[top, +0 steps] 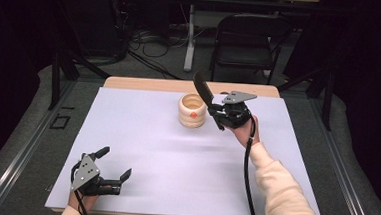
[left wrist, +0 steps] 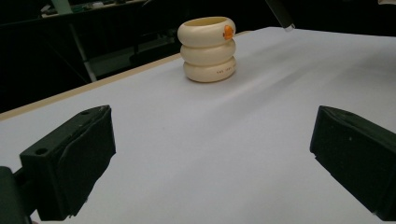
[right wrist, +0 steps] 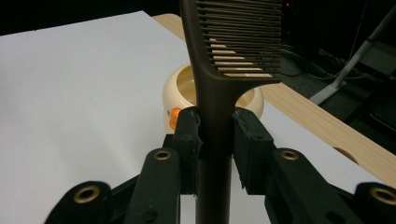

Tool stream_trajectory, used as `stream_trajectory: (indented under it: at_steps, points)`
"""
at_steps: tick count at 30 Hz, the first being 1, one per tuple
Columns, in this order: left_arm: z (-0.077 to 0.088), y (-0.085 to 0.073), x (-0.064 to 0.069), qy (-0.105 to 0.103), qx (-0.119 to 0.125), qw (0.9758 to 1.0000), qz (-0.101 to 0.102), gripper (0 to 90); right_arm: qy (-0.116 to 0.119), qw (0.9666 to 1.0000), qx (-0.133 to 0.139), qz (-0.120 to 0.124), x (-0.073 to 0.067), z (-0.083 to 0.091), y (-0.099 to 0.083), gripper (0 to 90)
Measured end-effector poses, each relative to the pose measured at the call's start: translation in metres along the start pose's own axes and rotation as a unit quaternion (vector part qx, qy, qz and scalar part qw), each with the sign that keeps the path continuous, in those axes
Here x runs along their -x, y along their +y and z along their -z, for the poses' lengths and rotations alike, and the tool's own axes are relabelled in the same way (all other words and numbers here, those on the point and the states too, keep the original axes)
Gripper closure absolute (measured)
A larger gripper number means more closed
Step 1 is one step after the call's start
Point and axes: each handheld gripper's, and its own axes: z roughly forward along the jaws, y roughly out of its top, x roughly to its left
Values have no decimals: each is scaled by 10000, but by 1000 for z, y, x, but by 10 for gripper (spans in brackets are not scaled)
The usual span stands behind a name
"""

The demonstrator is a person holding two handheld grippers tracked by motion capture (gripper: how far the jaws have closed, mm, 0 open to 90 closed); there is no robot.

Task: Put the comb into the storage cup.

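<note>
Right tongs clamped on dark comb, held tilted just right of cream ringed cup at far centre of white surface; left tongs apart, near-left, holding nothing

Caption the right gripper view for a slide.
Right gripper clamps a dark comb by its handle, above a cream ringed holder.

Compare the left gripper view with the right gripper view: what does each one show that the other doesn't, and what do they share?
Left gripper view alone: the left gripper, its jaws wide apart over bare sheet, nothing between them. Right gripper view alone: the right gripper clamped on the handle of a dark comb, teeth fanned out above it. Shared: the cream ringed cup with its orange spot, standing upright on the white sheet.
</note>
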Motion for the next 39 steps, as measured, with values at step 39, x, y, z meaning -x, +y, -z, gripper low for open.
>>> stream_trajectory:
  at_steps: [39]
  points:
    - [0, 0, 0, -3, 9, 10000, 4, 2, 0, 9999, 152, -45, 3, -12, 18, 725]
